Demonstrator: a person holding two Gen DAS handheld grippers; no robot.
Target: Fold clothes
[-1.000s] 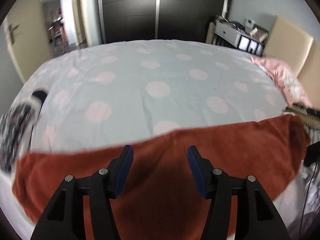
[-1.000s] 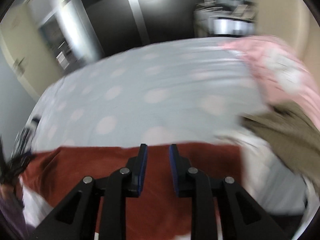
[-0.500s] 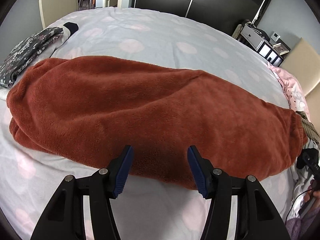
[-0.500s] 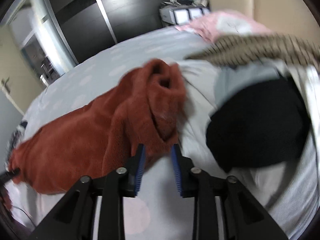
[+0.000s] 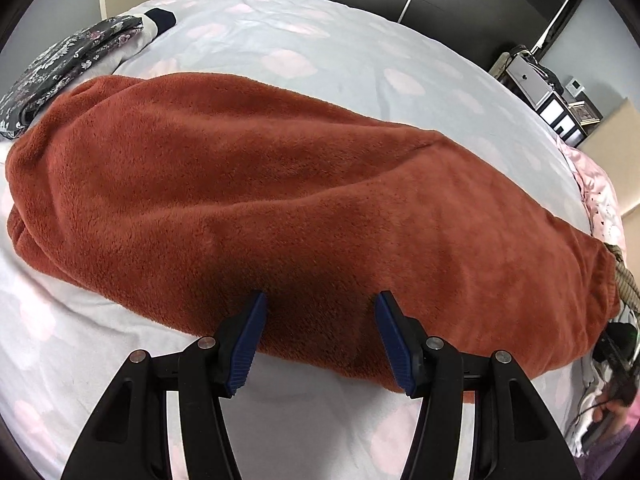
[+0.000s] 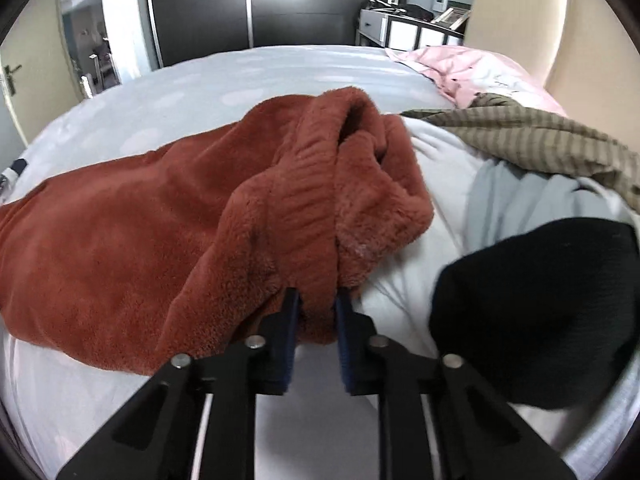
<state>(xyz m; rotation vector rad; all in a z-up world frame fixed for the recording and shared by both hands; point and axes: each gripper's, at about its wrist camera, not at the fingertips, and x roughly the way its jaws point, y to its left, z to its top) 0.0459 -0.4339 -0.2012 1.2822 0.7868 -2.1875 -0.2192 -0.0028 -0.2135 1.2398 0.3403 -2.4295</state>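
Observation:
A rust-red fleece garment lies stretched sideways across the dotted bedcover, folded over lengthwise. My left gripper hangs over its near edge with jaws wide apart; the fleece edge lies between the pads, neither of which presses on it. In the right wrist view the same garment ends in a bunched ribbed hem. My right gripper is closing its jaws there, and a fold of the hem is pinched between the blue pads.
A folded dark floral garment sits at the bed's far left. To the right lie a black garment, an olive striped one and pink bedding. A dark wardrobe and a headboard stand behind.
The fleece garment, hanging in front of both cameras a second ago, now lies on the bed. Both grippers have come down to its near edge, and the right pads now have the hem between them.

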